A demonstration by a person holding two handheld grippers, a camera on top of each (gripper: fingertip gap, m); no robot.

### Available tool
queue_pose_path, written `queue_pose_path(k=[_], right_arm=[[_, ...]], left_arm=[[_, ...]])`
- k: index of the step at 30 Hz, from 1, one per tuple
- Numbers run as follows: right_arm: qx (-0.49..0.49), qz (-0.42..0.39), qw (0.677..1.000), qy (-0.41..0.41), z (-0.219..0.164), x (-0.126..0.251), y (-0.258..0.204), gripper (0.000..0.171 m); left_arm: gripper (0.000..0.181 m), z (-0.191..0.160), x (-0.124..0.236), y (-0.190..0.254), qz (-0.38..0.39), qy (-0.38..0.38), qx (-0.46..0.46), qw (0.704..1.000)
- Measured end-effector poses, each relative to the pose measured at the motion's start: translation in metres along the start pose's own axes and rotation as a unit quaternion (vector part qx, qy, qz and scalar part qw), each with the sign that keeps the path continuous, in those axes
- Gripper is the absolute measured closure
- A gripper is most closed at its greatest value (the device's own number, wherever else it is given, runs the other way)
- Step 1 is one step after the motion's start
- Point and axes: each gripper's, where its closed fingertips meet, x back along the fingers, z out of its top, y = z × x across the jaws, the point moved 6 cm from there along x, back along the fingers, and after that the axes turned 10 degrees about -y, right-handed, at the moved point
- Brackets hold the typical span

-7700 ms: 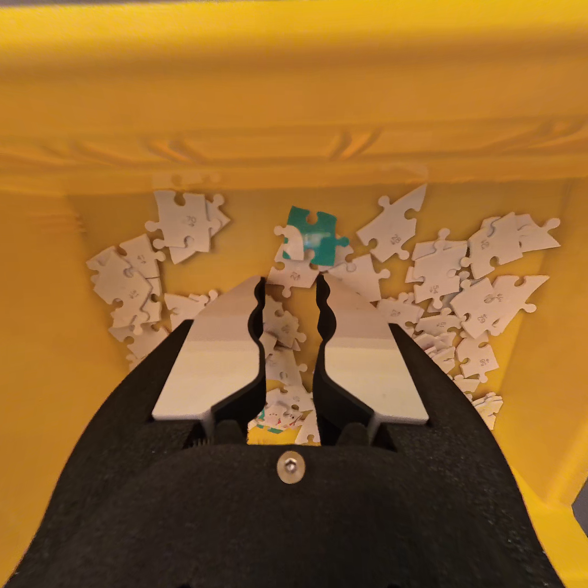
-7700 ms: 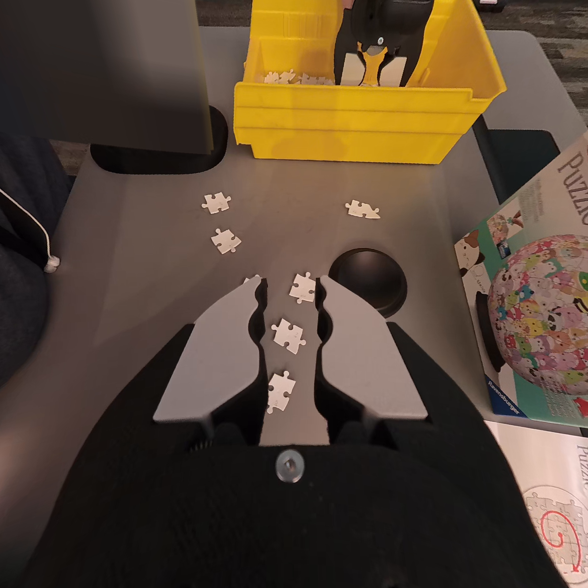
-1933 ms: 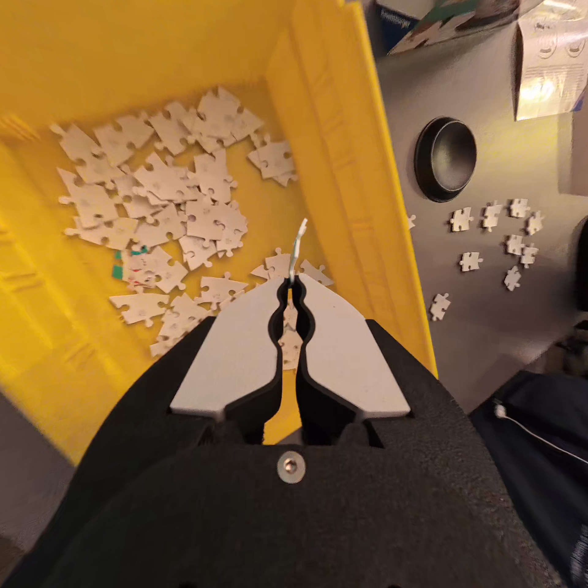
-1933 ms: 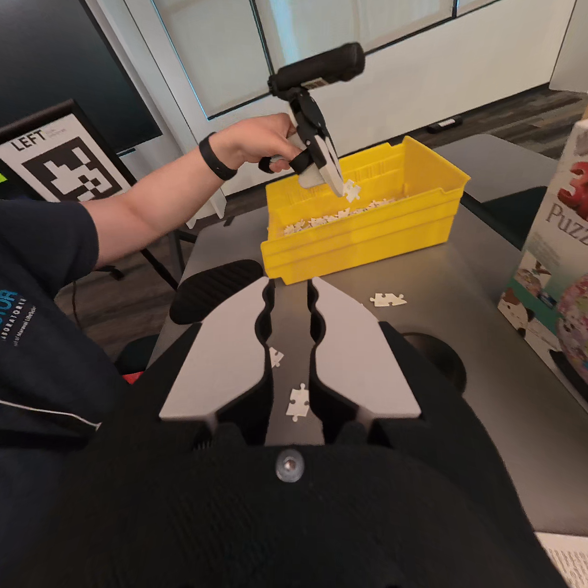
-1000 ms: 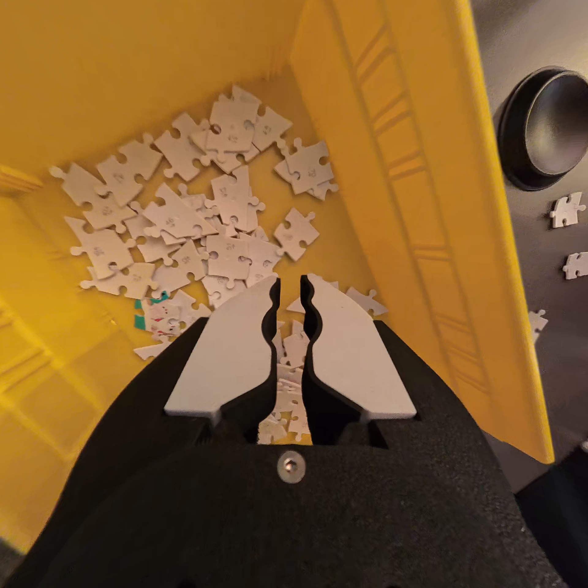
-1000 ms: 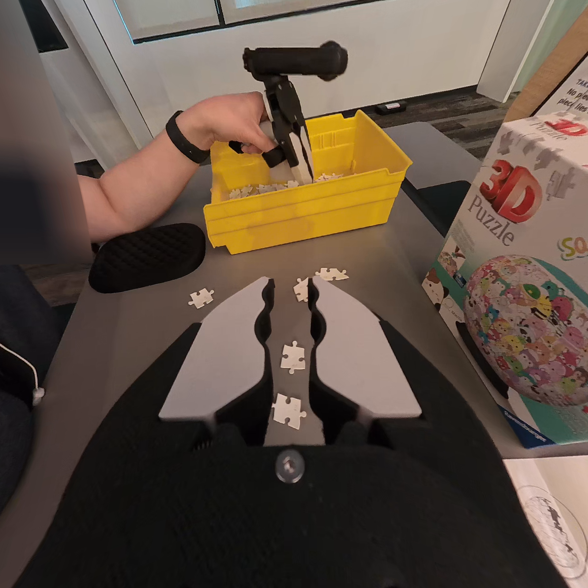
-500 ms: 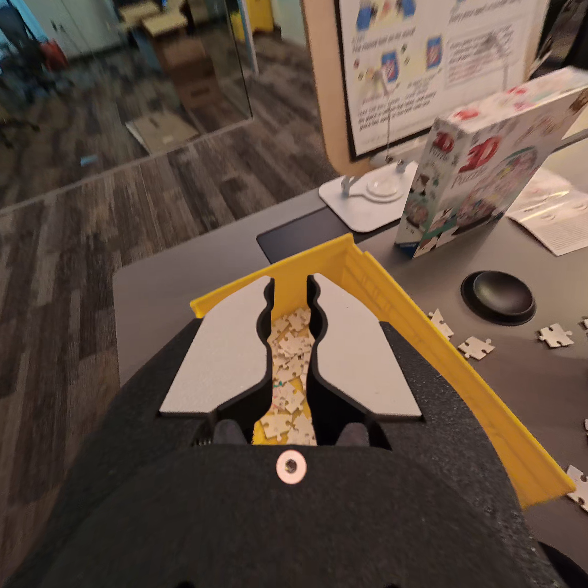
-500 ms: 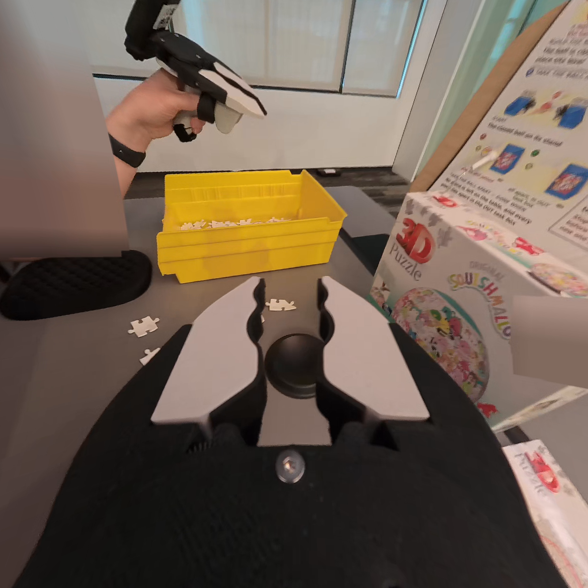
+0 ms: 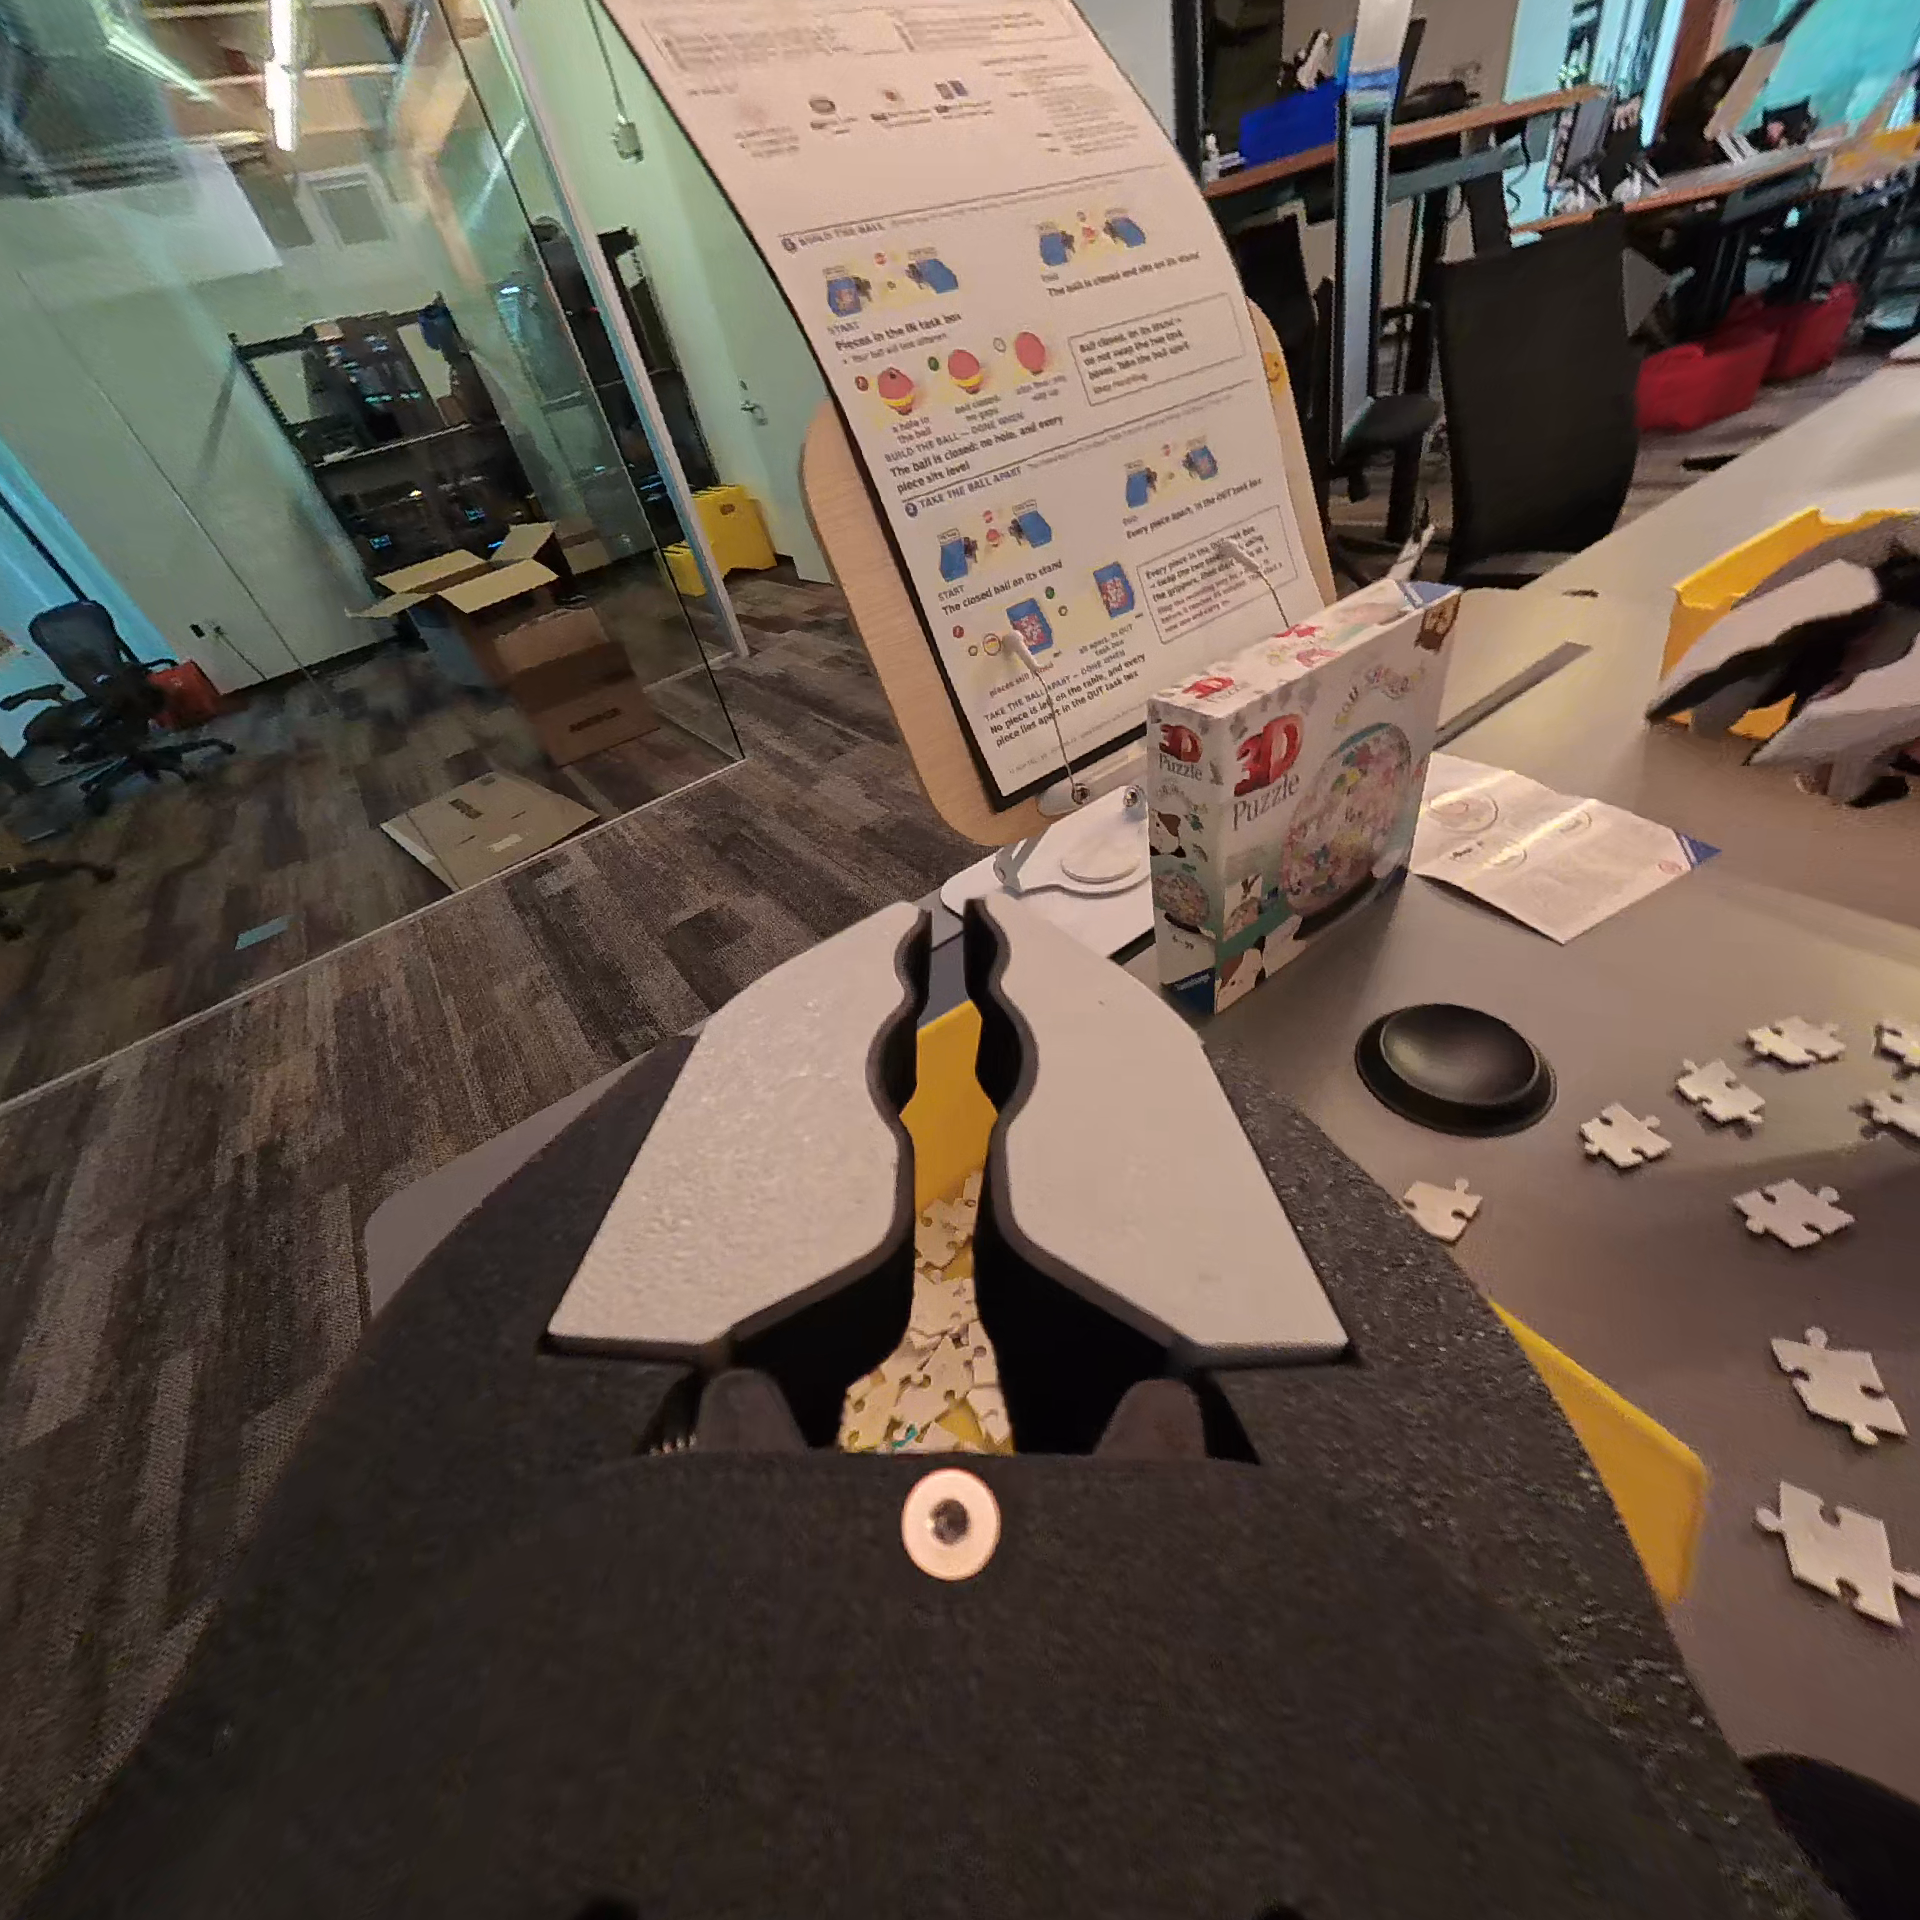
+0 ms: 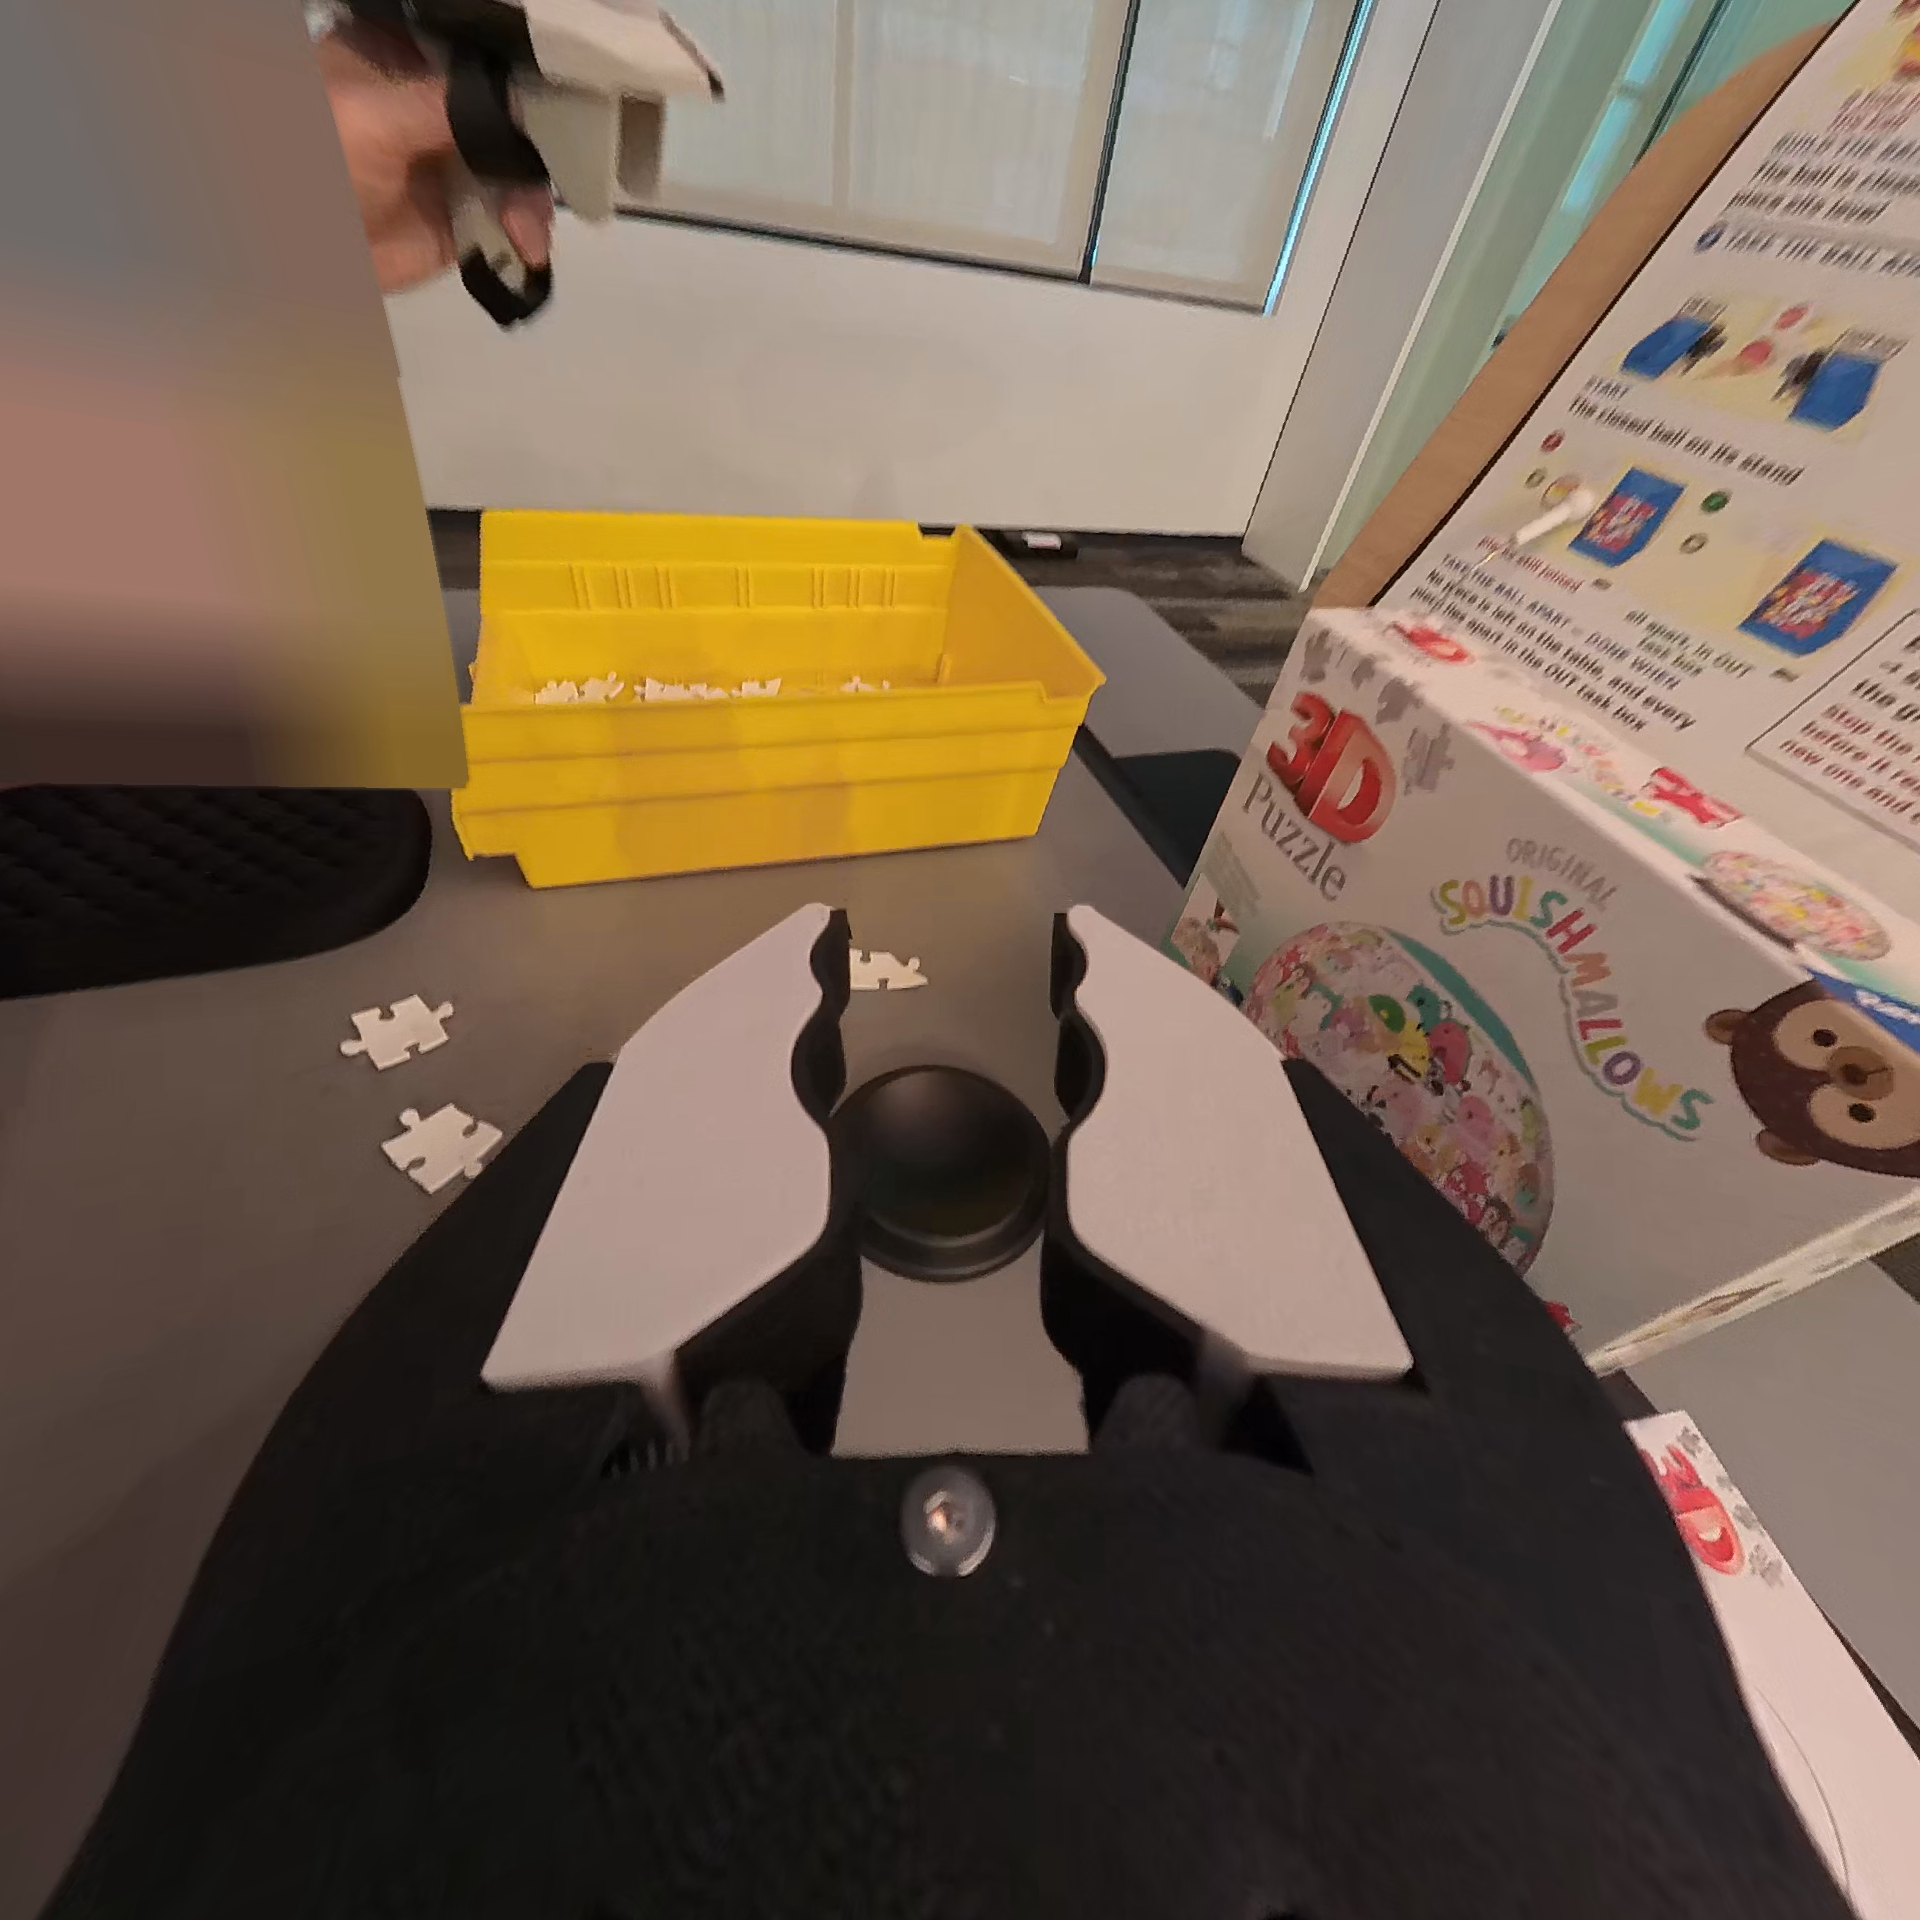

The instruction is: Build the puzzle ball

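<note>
Both tongs empty above the bench, puzzle pieces still loose.

Left tongs (image 9: 943, 920) raised above the yellow bin (image 10: 769, 748), tips nearly together with a thin gap, gripping nothing. Right tongs (image 10: 943, 930) spread wide, empty, hovering low over the bench (image 10: 208, 1195) with the black round stand (image 10: 940, 1184) framed between the tips. White puzzle pieces (image 10: 665, 688) heaped inside the bin at the far side of the bench; more loose pieces (image 9: 1792, 1210) scattered face down on the open surface near the stand. Puzzle box (image 10: 1538, 987) upright at the right edge, just beside the stand; folded instruction sheet (image 9: 1548, 857) flat behind it; instruction poster (image 9: 1039, 416) propped beyond the box.
</note>
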Motion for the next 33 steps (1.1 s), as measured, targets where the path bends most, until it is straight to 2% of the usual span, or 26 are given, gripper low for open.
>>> queue_pose_path(k=[4, 7, 8, 11, 15, 20, 26, 33], right_arm=[[0.001, 0.003, 1.0, -0.012, -0.004, -0.002, 0.001, 0.133], [0.0, 0.0, 1.0, -0.016, -0.004, -0.001, 0.004, 0.133], [0.001, 0.002, 1.0, -0.016, -0.002, 0.0, 0.004, 0.133], [0.013, 0.003, 1.0, -0.018, -0.001, 0.002, 0.002, 0.133], [0.024, 0.008, 0.999, -0.025, -0.004, 0.0, -0.001, 0.133], [0.039, 0.012, 0.999, -0.029, -0.002, 0.0, -0.005, 0.132], [0.047, 0.018, 0.999, -0.02, 0.002, 0.004, -0.008, 0.132], [0.046, 0.027, 0.998, -0.019, 0.001, 0.006, -0.008, 0.132]], left_arm=[[0.181, -0.003, 0.011, 0.006, -0.039, -0.019, 0.044, 0.998], [0.159, -0.018, 0.015, 0.018, -0.093, -0.039, 0.052, 0.994], [0.159, -0.026, 0.015, 0.022, -0.11, -0.06, 0.053, 0.991], [0.18, -0.054, 0.012, 0.027, -0.14, -0.185, 0.041, 0.972], [0.169, -0.098, 0.002, 0.038, -0.145, -0.394, -0.04, 0.907], [0.157, -0.145, -0.011, 0.04, -0.127, -0.542, -0.113, 0.823], [0.149, -0.169, -0.024, 0.049, -0.139, -0.62, -0.182, 0.75], [0.144, -0.195, -0.031, 0.047, -0.142, -0.678, -0.207, 0.691]])
